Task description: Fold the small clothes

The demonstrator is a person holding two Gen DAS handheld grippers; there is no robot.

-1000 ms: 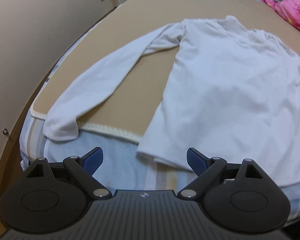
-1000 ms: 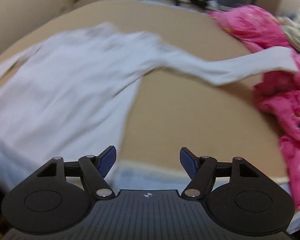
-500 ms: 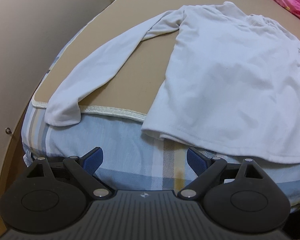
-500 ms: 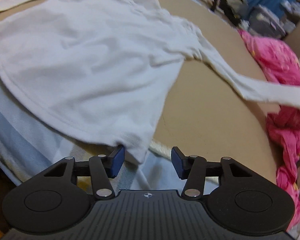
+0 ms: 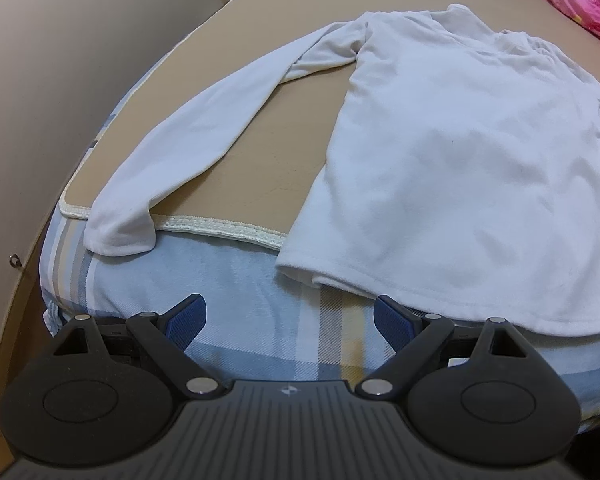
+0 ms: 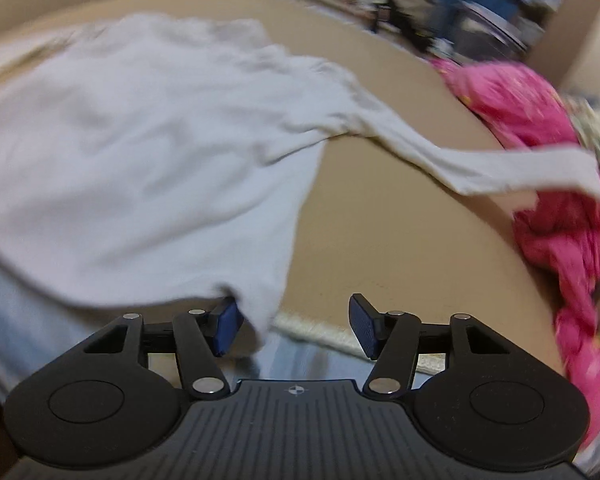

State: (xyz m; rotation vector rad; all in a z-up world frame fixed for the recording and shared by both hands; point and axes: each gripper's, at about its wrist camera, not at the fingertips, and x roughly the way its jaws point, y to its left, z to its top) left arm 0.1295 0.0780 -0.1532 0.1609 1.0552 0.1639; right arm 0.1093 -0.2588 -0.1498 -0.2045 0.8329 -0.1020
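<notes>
Grasp step: your right gripper (image 6: 292, 326) is half open around the shirt (image 6: 140, 160) hem corner; left gripper (image 5: 288, 320) wide open, empty. Close right next.

The shirt (image 5: 460, 168) lies spread on a mat (image 5: 284, 152) atop the bed (image 5: 228, 292), its hem overhanging the mat's near edge. One sleeve (image 5: 204, 140) stretches left, the other (image 6: 500, 168) right, reaching a bundle of bedding (image 6: 548, 184) beside the mat.
</notes>
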